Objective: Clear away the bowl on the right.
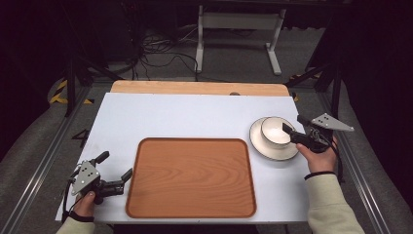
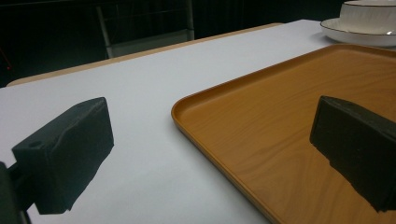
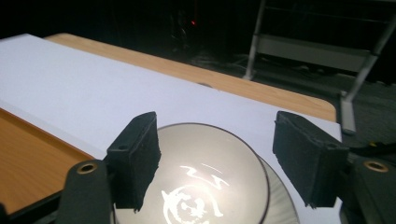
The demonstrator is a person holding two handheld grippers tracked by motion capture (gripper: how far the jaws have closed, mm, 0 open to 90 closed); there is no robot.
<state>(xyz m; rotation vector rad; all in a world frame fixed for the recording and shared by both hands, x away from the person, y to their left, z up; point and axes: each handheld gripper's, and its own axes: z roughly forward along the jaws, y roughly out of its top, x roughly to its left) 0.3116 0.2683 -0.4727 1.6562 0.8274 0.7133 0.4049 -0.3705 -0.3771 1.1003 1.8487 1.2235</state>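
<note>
A white bowl (image 1: 274,130) stands on a white plate (image 1: 265,147) at the right of the table. My right gripper (image 1: 295,125) hovers open at the bowl's right edge. In the right gripper view its jaws stand wide apart over the bowl (image 3: 210,179), and the gripper (image 3: 219,138) holds nothing. A bare wooden tray (image 1: 191,178) lies in the middle near the front edge. My left gripper (image 1: 115,165) rests open just left of the tray. In the left gripper view the tray's corner (image 2: 299,107) lies between the jaws of this gripper (image 2: 212,149), with one jaw above the tray.
The white tabletop (image 1: 185,117) stretches behind the tray, with a wooden strip (image 1: 195,88) along its far edge. Metal rails run along both sides of the table. A white frame (image 1: 238,29) and cables lie on the floor beyond.
</note>
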